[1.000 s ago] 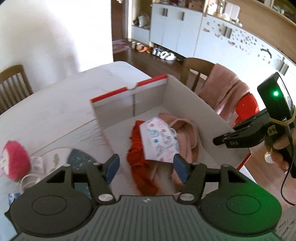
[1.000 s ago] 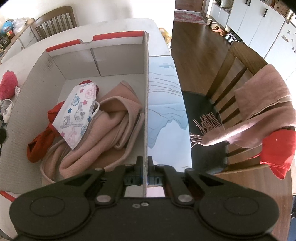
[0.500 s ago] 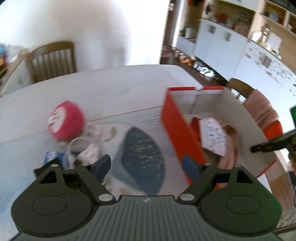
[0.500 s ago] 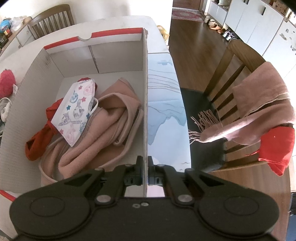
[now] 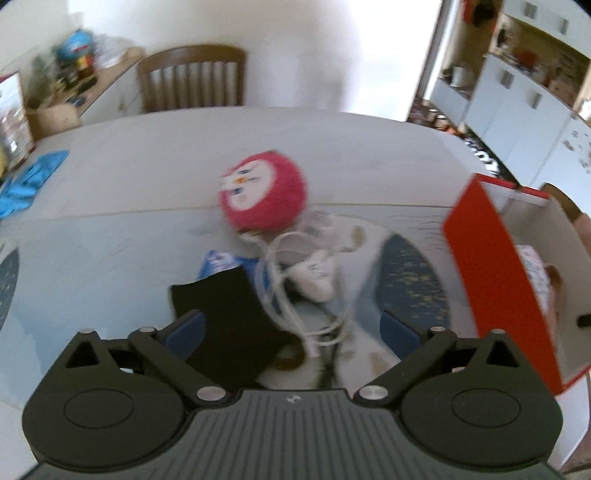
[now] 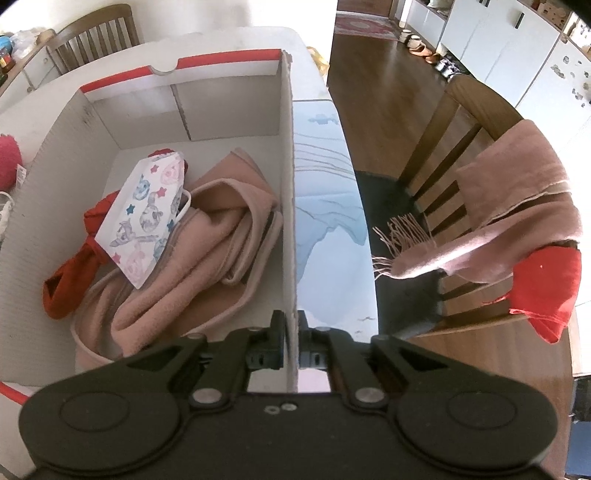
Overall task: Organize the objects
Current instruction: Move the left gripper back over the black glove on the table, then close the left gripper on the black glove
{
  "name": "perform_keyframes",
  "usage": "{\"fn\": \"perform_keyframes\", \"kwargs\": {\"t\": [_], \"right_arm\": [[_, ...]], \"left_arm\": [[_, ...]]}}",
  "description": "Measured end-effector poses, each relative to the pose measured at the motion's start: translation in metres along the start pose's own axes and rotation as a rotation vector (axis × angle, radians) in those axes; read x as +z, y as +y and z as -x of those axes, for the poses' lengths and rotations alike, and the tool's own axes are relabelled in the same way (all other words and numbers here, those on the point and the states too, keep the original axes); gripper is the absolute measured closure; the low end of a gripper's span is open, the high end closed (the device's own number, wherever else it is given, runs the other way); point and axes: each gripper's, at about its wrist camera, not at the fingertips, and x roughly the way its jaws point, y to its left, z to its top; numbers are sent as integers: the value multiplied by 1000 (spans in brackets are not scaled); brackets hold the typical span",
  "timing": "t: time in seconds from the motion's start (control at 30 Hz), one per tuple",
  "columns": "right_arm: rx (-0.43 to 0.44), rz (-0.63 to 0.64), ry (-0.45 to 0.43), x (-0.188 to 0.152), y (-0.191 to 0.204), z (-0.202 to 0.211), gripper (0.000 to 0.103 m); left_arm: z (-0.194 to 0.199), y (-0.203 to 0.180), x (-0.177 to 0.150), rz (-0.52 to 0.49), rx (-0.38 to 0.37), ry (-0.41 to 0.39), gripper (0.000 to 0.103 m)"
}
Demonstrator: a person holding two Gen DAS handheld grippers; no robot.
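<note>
Left gripper (image 5: 291,328) has just been spreading wide and holds nothing — we hang it over a black cloth (image 5: 225,317), white cords (image 5: 295,284) and a pink toy (image 5: 263,195), all not yet sorted. Our right gripper (image 6: 291,334) pinches the box wall (image 6: 289,206); inside lie a patterned mask (image 6: 146,218) and a pink scarf (image 6: 207,258).

This is a home, in the room where people eat; a big table (image 5: 155,147) has wooden chairs (image 5: 192,77) around it; a pink scarf (image 6: 517,206) hangs on one chair (image 6: 458,155); shoes (image 6: 424,48) sit in a row on the brown wood floor (image 6: 380,92); white cupboards (image 6: 491,40) line the wall; a rug (image 6: 365,26) lies by the doorway.
</note>
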Motion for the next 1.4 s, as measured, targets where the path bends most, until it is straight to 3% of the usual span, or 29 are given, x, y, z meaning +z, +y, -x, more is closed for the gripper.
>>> {"fn": "perform_keyframes", "kwargs": {"t": [0.33,0.97,1.17,1.4], "right_arm": [[-41,6,9,0,7,0,97],[-89,-1,23,1,13,-2,95],[-88,-2,24,1,13,-3,95],[-85,1,28,0,14,-4,95]], "left_arm": [[-36,47,-2,-22,100,38,1],[-90,72,10,8,67,87,3],[-94,73,10,7,18,101,19],[-89,63,10,-27,-18,102,54]]}}
